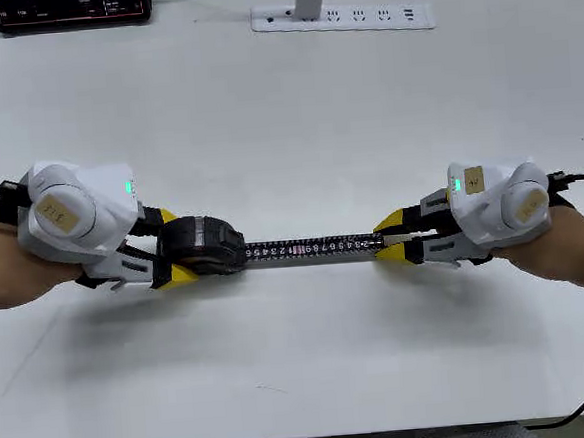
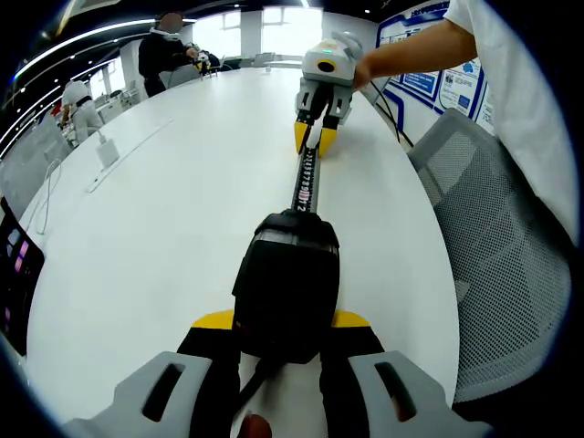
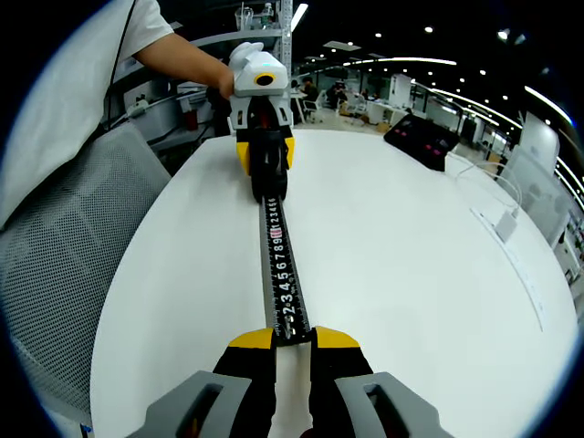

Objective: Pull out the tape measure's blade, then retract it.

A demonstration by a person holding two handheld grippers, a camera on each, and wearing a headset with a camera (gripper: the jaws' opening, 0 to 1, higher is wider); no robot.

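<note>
**benchrat:** So where's this at? The left gripper [image 1: 176, 245] is clamped around the black case of the tape measure [image 1: 209, 247], down low at the white table [image 1: 294, 109]. The right gripper [image 1: 389, 238] is pinched onto the end of the blade [image 1: 314, 247].

**tapeguy:** Yep, the blade's out, stretched straight between the two, numbers up. I'd say the pull-out half is done or nearly there. The retract isn't done yet, so roughly halfway.

**benchrat:** What about containers?

**tapeguy:** Only the case really counts as one. The rest of the blade is presumably coiled inside it, but the inside is hidden, so that's a guess.
</note>
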